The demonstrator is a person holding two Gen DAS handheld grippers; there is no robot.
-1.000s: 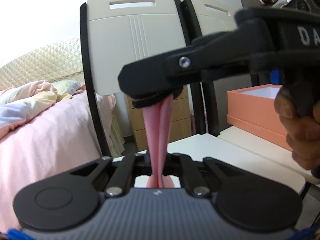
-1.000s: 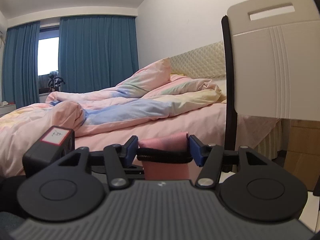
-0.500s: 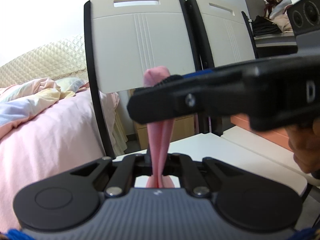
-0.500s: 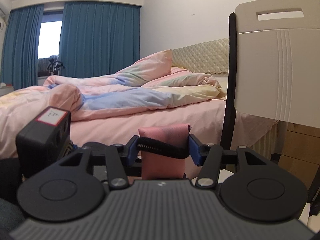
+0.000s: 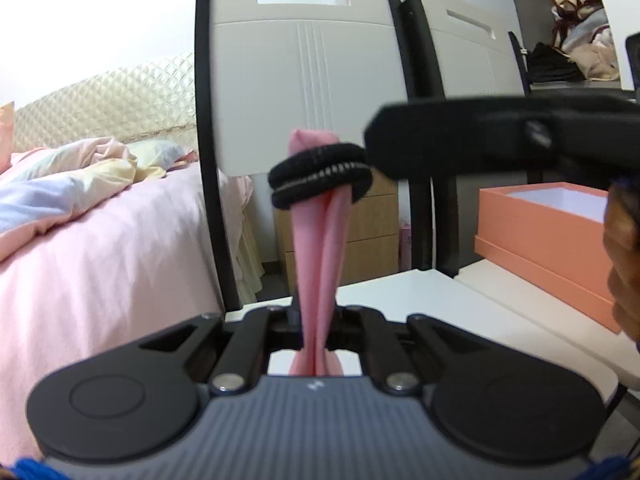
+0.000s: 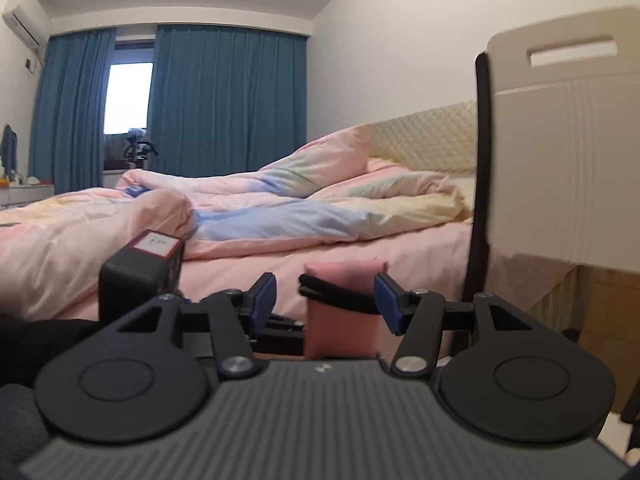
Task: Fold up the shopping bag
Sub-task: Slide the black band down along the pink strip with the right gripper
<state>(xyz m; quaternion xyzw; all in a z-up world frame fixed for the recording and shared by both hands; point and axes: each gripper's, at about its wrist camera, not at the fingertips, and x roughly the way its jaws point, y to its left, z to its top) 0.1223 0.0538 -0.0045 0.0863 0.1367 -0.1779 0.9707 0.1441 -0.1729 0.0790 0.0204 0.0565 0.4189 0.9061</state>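
Left gripper is clamping the base of the rolled pink shopping bag, holding it upright above the white table. A black elastic band is sitting around the roll near its top. Right gripper is standing with jaws spread, the roll between its fingers; the band looks to be touching the right blue pad, though motion blur makes that uncertain.

chair, bed, orange box, curtains
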